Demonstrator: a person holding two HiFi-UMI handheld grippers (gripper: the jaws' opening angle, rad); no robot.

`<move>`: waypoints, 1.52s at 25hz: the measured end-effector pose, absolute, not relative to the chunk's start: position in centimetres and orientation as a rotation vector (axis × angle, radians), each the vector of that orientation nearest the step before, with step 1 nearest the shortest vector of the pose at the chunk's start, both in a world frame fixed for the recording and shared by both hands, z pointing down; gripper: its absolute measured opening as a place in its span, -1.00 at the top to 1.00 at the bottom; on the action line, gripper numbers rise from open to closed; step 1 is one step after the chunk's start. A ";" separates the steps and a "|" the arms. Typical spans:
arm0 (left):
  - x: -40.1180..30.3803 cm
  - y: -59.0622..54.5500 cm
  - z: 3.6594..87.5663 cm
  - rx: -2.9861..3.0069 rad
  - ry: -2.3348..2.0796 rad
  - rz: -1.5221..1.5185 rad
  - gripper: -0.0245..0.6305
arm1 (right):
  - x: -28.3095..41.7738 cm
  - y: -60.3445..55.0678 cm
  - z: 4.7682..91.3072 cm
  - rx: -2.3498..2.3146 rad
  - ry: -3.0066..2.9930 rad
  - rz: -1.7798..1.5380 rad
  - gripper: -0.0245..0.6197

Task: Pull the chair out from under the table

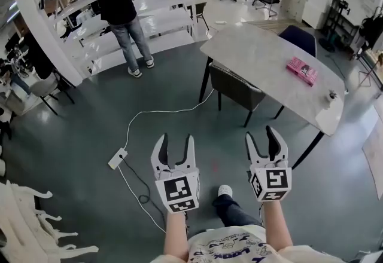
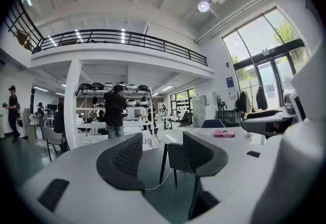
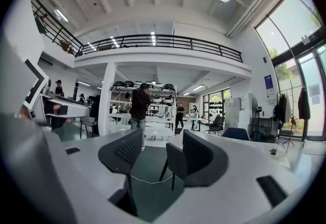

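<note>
Left gripper [image 1: 176, 139] and right gripper [image 1: 261, 133] stood wide open, empty, grey chair [image 1: 234, 85] tucked at table's [image 1: 263, 55] near edge

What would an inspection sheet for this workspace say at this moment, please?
Surface: pale table on dark legs, mostly bare.
Job's things: dark chair tucked in at the table's near edge, untouched.
Clutter: pink box on the table; a small item near its right end, too small to identify.
Grippers: left tongs and right tongs open, empty, short of the chair.
Cables: white cable runs across the floor to a power strip.
Surroundings: person standing at white shelving; blue chair beyond the table.
</note>
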State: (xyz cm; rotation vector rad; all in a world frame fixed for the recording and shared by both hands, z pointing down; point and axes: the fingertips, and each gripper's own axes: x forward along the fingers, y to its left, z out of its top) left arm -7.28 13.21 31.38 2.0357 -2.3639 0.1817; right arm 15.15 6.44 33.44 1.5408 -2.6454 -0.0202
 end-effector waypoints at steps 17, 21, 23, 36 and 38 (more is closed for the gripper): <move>-6.5 -6.0 31.9 2.043 -2.347 0.247 0.15 | 14.7 -13.2 34.1 1.483 -2.644 -0.005 0.14; -7.5 -8.8 33.2 2.034 -2.331 0.276 0.15 | 14.0 -15.8 35.2 1.472 -2.630 0.011 0.14; -8.3 -10.3 33.3 2.031 -2.327 0.282 0.15 | 13.4 -17.2 35.4 1.469 -2.625 0.012 0.14; -11.8 -26.4 35.5 2.178 -2.163 0.343 0.15 | 8.6 -29.3 38.0 1.503 -2.510 0.040 0.12; -12.5 -29.3 35.8 2.209 -2.119 0.357 0.15 | 7.9 -31.7 38.3 1.519 -2.482 0.050 0.11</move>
